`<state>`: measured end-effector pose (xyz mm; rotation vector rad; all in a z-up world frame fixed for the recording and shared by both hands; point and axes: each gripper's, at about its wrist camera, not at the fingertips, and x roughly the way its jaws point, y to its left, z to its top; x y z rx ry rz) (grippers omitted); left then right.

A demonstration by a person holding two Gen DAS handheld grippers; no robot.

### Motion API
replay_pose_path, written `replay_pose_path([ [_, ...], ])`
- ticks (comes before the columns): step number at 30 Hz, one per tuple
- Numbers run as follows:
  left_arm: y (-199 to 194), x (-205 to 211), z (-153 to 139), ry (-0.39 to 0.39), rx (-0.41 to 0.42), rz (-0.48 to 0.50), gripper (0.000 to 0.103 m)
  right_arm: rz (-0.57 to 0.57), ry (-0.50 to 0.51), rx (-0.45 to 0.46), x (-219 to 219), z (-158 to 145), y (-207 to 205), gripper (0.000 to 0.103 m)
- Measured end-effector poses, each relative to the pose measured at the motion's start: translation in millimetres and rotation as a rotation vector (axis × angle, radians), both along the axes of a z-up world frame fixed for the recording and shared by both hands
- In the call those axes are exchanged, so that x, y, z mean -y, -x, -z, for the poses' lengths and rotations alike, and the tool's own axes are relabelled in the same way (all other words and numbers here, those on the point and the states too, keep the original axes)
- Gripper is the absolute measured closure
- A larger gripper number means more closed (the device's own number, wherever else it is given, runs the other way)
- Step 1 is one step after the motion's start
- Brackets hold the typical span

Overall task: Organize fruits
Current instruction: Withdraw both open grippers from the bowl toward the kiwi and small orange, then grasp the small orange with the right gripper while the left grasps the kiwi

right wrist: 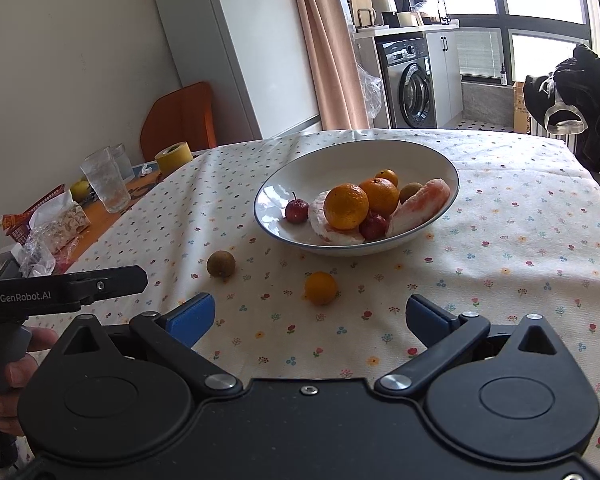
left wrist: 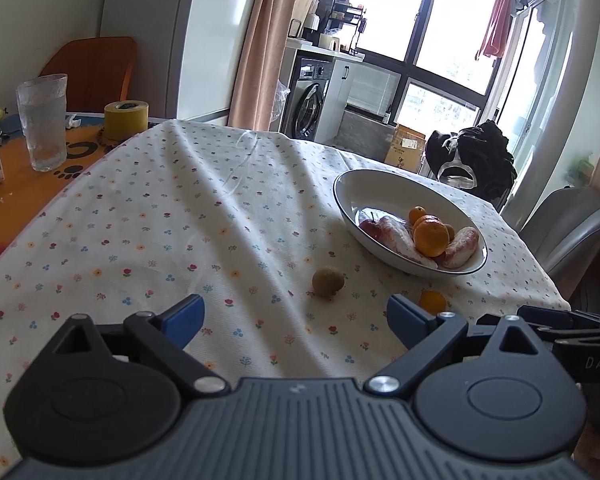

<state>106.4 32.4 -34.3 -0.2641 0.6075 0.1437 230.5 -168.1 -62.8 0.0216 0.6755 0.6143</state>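
A white bowl [right wrist: 284, 184] with a dark rim is being seen toward the far right part of the cloth-covered table [right wrist: 500, 240], well in from its edges. Inside it, two large oranges [right wrist: 346, 206], a smaller orange [right wrist: 387, 177], two small red apples [right wrist: 297, 211], pink peeled pomelo segments [right wrist: 420, 204] and a brownish fruit [right wrist: 409, 192] are being held in a heap. Outside the bowl, nearer the front edge, a small brown round fruit [right wrist: 221, 264] and a small orange [right wrist: 320, 288] are lying apart on the cloth.
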Motion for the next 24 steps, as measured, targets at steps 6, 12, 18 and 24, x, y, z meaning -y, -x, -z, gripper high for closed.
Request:
replay_pose_path([
  [6, 5.6, -6.5, 3.9, 0.001, -0.011, 0.006, 0.006, 0.001, 0.019, 0.003, -10.1, 4.8, 5.0, 0.0],
  [12, 5.5, -12.6, 8.1, 0.002, -0.012, 0.007, 0.006, 0.024, 0.055, 0.02, -21.1, 9.9, 3.5, 0.0],
  [18, -0.8, -17.0, 13.8, -0.001, -0.013, 0.004, 0.006, 0.054, 0.07, 0.033, -26.4, 14.7, -7.3, 0.002],
  [24, -11.6, -17.6, 17.5, 0.001, -0.011, 0.016, 0.006, 0.057, 0.064, 0.008, -30.3, 22.0, -22.0, 0.019],
])
